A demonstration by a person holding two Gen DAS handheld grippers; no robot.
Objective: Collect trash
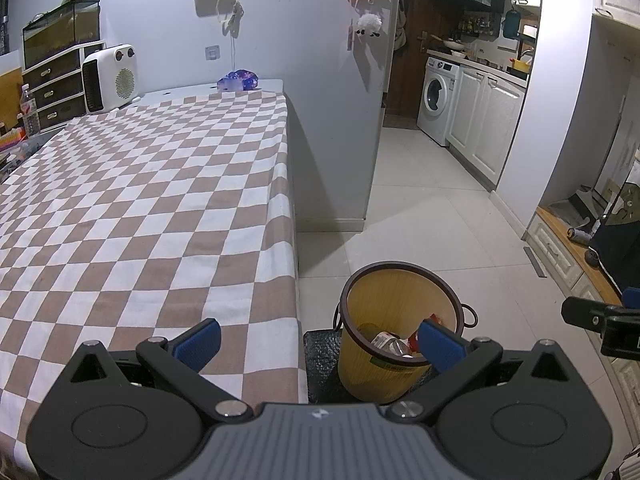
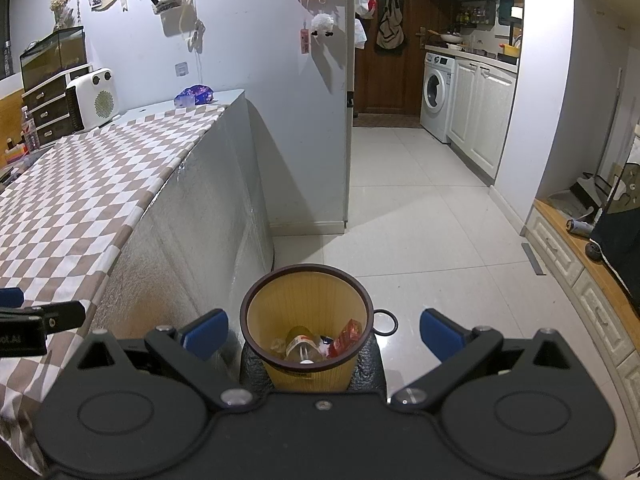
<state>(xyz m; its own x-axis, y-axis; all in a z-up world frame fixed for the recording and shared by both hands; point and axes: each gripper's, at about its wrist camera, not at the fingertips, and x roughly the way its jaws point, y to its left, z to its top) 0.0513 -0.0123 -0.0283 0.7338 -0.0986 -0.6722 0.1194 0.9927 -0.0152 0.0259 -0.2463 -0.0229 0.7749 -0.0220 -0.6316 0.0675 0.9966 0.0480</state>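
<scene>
Trash sits inside the yellow bin [image 2: 306, 320], directly ahead of and below the right tongs [image 2: 322, 332]: a clear plastic bottle [image 2: 304, 350], a red packet [image 2: 347, 338] against the bin wall on the right-finger side, other scraps too jumbled to name. Bin stands on a dark textured block [image 2: 372, 364] on the tiled floor [image 2: 420, 220], just beside the counter's end.

Both tongs released, nothing between the blue pads. Left tongs [image 1: 320, 342] spread wide too, straddling the corner of the counter [image 1: 140, 200] and the bin's near rim; the right-side pad [image 1: 438, 342] overlaps the bin mouth in this view. Whether it touches the rim, cannot tell.

Checkered cloth ahead of the left tongs looks bare of litter. A purple crinkled bundle [image 1: 240, 79] lies at the far end, well apart from both tongs; unclear whether it counts as trash.

Judgement: collecting looks largely done, or between items. If another piece is to go in, carry it over the centre of the rim before letting go, since the bin is narrow and perched on the block. Keep pads clear of the rim and its side ring [image 2: 384, 322]; a nudge could tip it.
</scene>
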